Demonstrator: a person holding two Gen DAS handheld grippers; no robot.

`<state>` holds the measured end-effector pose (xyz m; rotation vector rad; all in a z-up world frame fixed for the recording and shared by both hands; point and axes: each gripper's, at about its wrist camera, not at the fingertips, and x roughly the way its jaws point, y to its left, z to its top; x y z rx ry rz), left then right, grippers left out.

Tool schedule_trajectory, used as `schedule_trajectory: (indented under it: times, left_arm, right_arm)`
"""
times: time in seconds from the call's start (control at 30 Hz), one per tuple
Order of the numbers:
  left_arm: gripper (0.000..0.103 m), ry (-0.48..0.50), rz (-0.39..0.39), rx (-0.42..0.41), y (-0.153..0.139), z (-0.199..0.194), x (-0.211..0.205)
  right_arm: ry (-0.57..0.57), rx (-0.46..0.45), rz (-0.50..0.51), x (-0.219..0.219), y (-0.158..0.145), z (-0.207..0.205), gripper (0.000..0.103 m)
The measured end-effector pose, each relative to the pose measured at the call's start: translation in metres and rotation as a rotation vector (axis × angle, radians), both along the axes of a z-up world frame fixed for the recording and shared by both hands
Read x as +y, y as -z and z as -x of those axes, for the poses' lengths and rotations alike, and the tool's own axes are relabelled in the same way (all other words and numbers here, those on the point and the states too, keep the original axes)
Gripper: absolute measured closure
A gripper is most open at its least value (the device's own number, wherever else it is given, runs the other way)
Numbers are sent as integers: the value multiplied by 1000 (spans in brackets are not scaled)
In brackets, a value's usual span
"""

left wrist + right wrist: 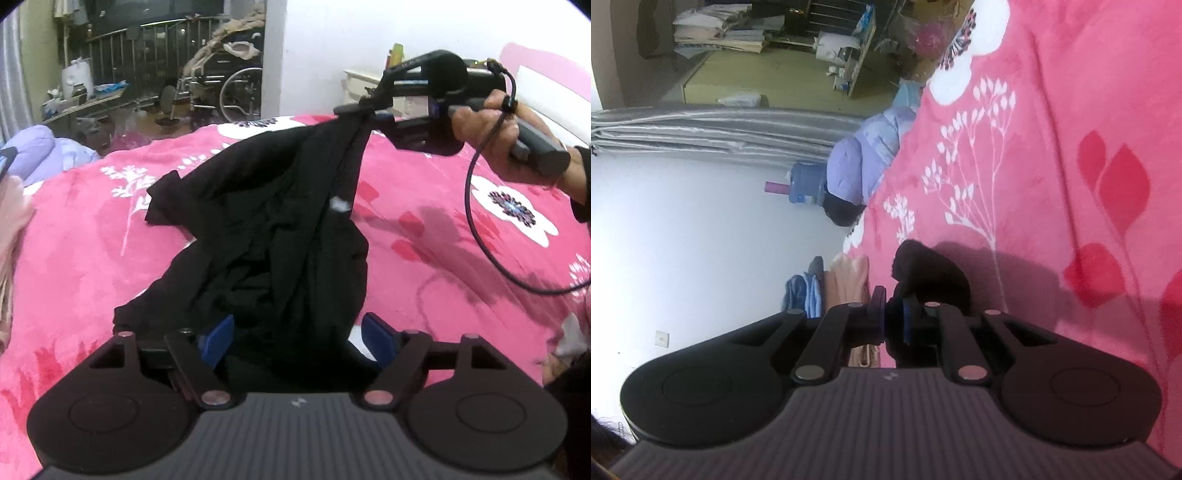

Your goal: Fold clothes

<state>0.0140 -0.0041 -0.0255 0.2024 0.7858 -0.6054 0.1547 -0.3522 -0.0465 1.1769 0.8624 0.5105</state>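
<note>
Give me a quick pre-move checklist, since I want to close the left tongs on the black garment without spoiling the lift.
1. Right tongs clamped on the black garment: ok, a corner is pinched and raised.
2. Left tongs open: ok, blue pads stand apart.
3. Cloth between the left pads: ok, fabric lies in the gap, not yet pressed.
4. Garment spread flat: not ok, bunched and creased on the pink blanket.
5. Cable clear of the cloth: ok.
6. Which garment edge the left tongs face: cannot tell.
</note>
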Motion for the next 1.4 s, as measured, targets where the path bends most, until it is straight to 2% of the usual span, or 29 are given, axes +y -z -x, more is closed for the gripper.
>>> schedule_trajectory:
  times: [0.27, 0.4, 0.47, 0.53, 0.57, 0.6, 0.63, 0.7, 0.83, 1.0, 1.17, 1.3, 1.4]
  left_arm:
    - [28, 109, -46, -97, -2, 9, -26]
    - [30, 166, -124, -128, 7, 19, -40]
    - [37, 178, -173, -134, 14, 22, -45]
    - [52, 162, -190, -120, 19, 21, -44]
    - [56, 150, -189, -109, 20, 20, -43]
    - [66, 137, -178, -97, 20, 17, -40]
    - [76, 123, -162, -85, 19, 15, -36]
    - [85, 94, -122, -66, 15, 11, -29]
    - [94, 33, -33, -43, 3, 6, -12]
    - [96, -60, 83, -70, -23, 0, 11]
    - [96, -236, 276, -93, -58, -20, 51]
    - [96, -355, 438, -182, -98, -24, 84]
    - [96, -392, 527, -279, -132, -18, 99]
  right_arm:
    - [50, 19, -34, -10, 5, -4, 96]
    - [37, 12, -27, -4, 3, -8, 96]
    - [35, 11, -27, -2, 2, -10, 96]
    - [35, 10, -25, -1, 2, -10, 96]
    - [35, 11, -23, 0, 2, -10, 96]
    - [34, 11, -21, 1, 2, -10, 96]
    - [34, 13, -20, 1, 2, -10, 96]
    - [38, 13, -17, 1, 2, -9, 96]
    - [40, -2, -7, 1, -4, -8, 96]
    - [36, -41, 0, 5, -15, -5, 96]
    - [26, -125, -9, 9, -41, -1, 96]
    - [16, -212, -18, 13, -72, 2, 96]
    - [8, -286, -24, 16, -99, 6, 96]
